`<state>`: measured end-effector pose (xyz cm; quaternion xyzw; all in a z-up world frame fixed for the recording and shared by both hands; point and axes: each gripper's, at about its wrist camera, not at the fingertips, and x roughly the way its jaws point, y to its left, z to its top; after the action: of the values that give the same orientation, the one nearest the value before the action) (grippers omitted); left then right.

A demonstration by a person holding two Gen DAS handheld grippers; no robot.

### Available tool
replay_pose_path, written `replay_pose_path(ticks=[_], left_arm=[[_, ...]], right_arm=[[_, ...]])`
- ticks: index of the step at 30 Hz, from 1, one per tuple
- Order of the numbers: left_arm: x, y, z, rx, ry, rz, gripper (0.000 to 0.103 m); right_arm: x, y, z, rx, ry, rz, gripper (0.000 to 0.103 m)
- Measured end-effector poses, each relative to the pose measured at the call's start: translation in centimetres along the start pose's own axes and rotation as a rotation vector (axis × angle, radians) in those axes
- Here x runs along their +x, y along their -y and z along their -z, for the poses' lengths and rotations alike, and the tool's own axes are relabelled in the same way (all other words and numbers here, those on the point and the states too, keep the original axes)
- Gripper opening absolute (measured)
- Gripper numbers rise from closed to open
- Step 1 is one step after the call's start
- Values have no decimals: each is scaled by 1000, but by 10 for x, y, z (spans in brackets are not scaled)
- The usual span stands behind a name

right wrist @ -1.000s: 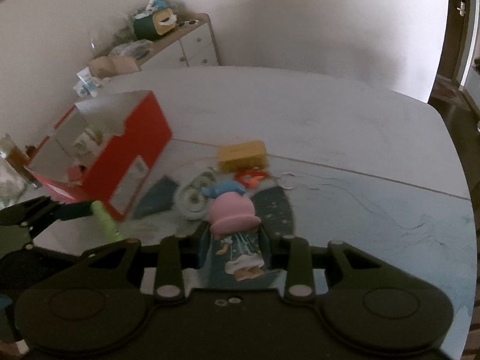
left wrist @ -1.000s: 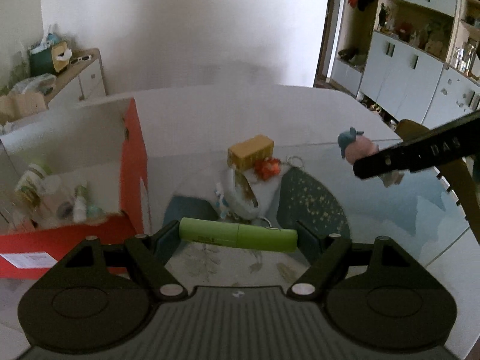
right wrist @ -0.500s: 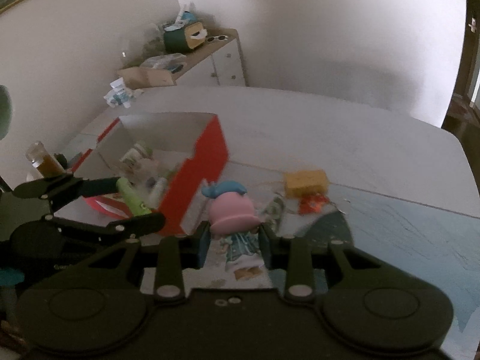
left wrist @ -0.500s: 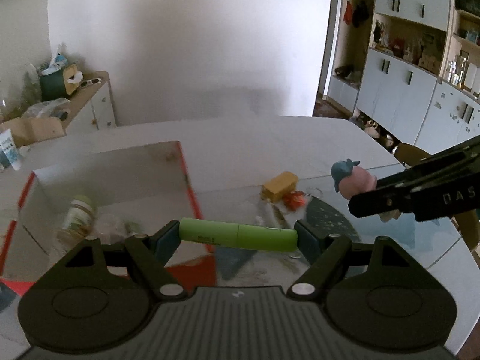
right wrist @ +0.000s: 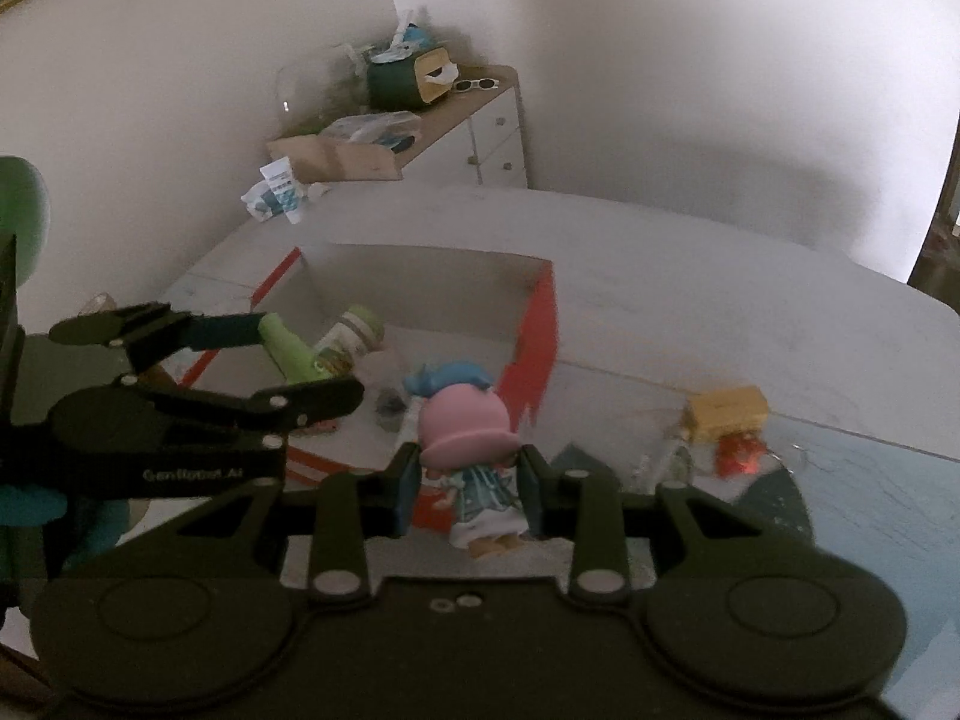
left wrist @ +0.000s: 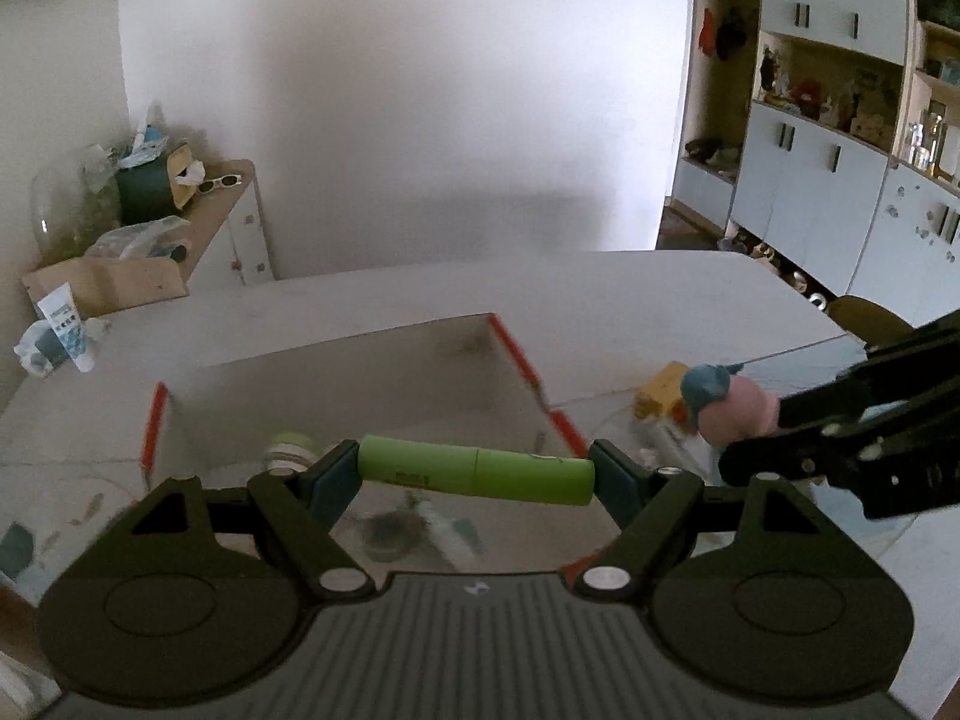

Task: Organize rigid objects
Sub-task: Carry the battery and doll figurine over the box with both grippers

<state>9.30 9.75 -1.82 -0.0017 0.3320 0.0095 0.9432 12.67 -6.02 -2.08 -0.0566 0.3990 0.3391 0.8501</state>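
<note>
Green tube [left wrist: 476, 469] pinched end to end, lying crosswise in the left gripper [left wrist: 477, 474], held above the near part of the open red box [left wrist: 528, 367]. Seen from the right wrist camera as a slanted green tube [right wrist: 292, 348] clamped in the left gripper [right wrist: 288, 354], over the left near corner of the red box [right wrist: 539, 324].

Pink-hatted figurine [right wrist: 468, 462] squeezed upright at the body by the right gripper [right wrist: 467, 486], above the near right edge of the box. From the left wrist camera, the same figurine [left wrist: 729, 405] poking out leftward from the right gripper [left wrist: 756, 426], just right of the box's right wall.

Inside the box: a green-capped bottle [right wrist: 351, 336] lying on its side toward the left, with a few small blurred items near the middle, too smeared to identify.

On the table [right wrist: 690, 276] to the right of the box: a yellow block [right wrist: 727, 411], a small red object [right wrist: 739, 455] just nearer than it, touching or almost touching.

Far left, beyond the table: a white dresser [right wrist: 492, 120] with white sunglasses [right wrist: 477, 84] and a dark green tissue holder [right wrist: 402, 77] on top.
</note>
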Motion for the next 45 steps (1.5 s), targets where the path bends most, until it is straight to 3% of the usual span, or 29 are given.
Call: replay_pose_path(ticks=[8, 16, 30, 45], left_arm=[[22, -48, -13, -15, -40, -21, 82], [63, -73, -24, -27, -96, -17, 82], [149, -77, -39, 4, -264, 1, 82], [193, -58, -24, 97, -394, 6, 82]], right_arm=[[30, -25, -14, -2, -10, 20, 33], [67, -42, -25, -24, -30, 68, 33], [139, -44, -29, -28, -141, 129, 33], [168, -67, -22, -167, -200, 194, 33]])
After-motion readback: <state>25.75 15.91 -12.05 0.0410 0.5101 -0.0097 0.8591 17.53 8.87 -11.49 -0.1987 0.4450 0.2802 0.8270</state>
